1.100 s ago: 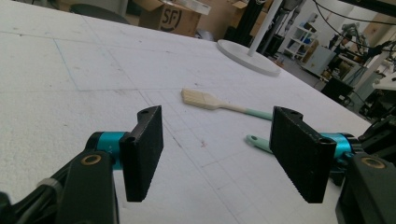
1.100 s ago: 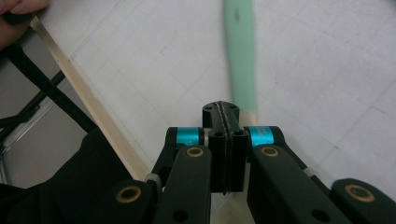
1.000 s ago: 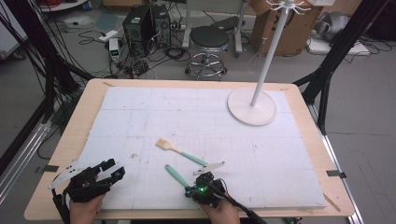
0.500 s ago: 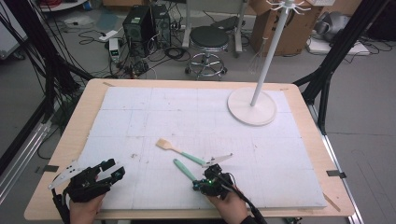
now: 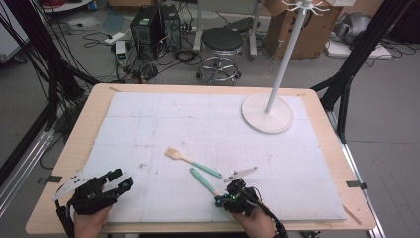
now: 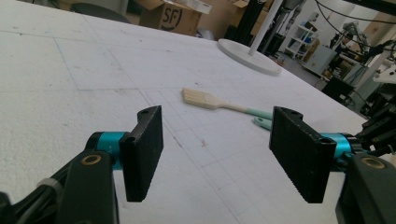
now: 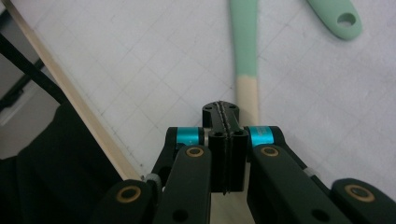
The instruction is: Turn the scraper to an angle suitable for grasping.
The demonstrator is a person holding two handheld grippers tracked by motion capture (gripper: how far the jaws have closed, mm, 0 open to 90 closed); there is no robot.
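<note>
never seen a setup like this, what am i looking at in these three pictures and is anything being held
A person sits at a table covered with a white sheet and holds a hand-operated two-jaw gripper in each hand. The high view looks down from above. The other two pictures come from small cameras riding on the grippers. The left gripper has its jaws wide apart with nothing between them. The right gripper is shut, with nothing visibly clamped, right beside a utensil with a mint-green handle. A wooden brush with a green handle lies next to it, and a white stand with a round base sits farther back.
</note>
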